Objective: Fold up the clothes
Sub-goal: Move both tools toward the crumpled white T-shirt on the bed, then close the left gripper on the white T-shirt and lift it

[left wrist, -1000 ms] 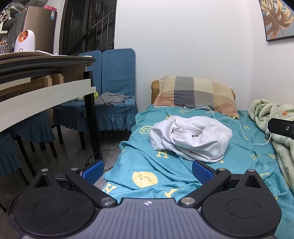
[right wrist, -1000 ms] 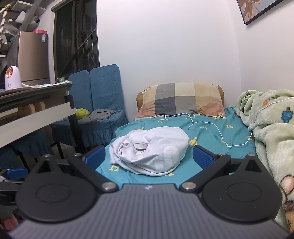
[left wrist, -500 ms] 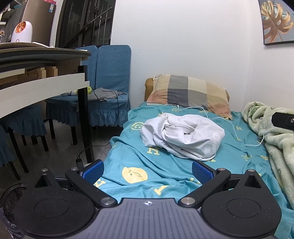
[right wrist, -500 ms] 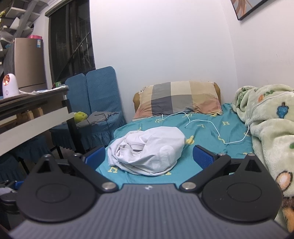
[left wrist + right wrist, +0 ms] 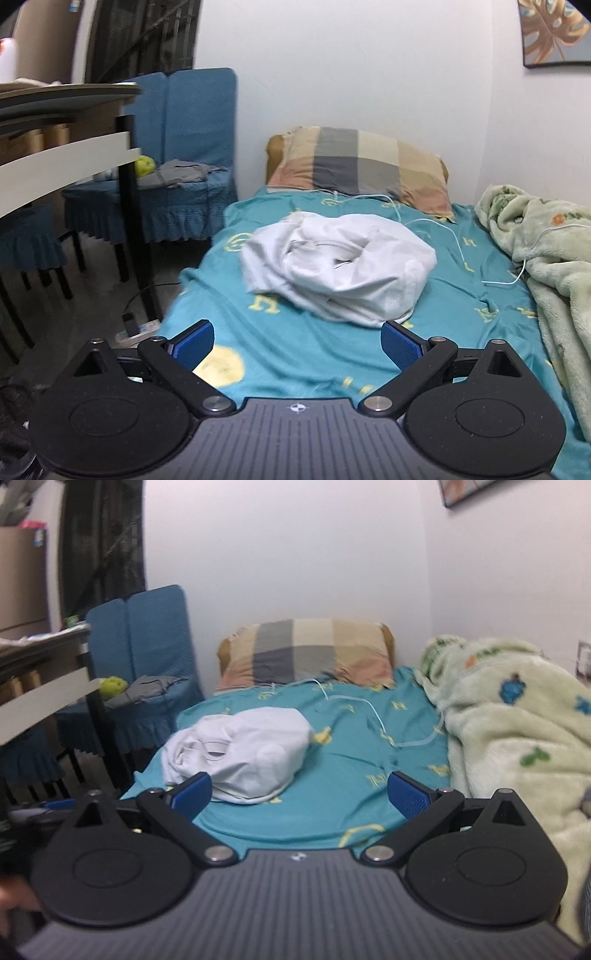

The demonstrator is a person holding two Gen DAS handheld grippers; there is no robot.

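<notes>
Shirt (image 5: 338, 269) lies crumpled mid-bed (image 5: 295, 354); I hold left gripper (image 5: 297, 341) and right gripper (image 5: 300, 794) wide open, empty, short of it, ready to grab.

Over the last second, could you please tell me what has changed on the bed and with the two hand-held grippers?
Both hand-held grippers have moved forward toward the crumpled white garment, which now looms larger in both views. The left hand-held gripper and right hand-held gripper are open as before, holding nothing. The garment, plaid pillow, white cable and green blanket lie as they were.
</notes>
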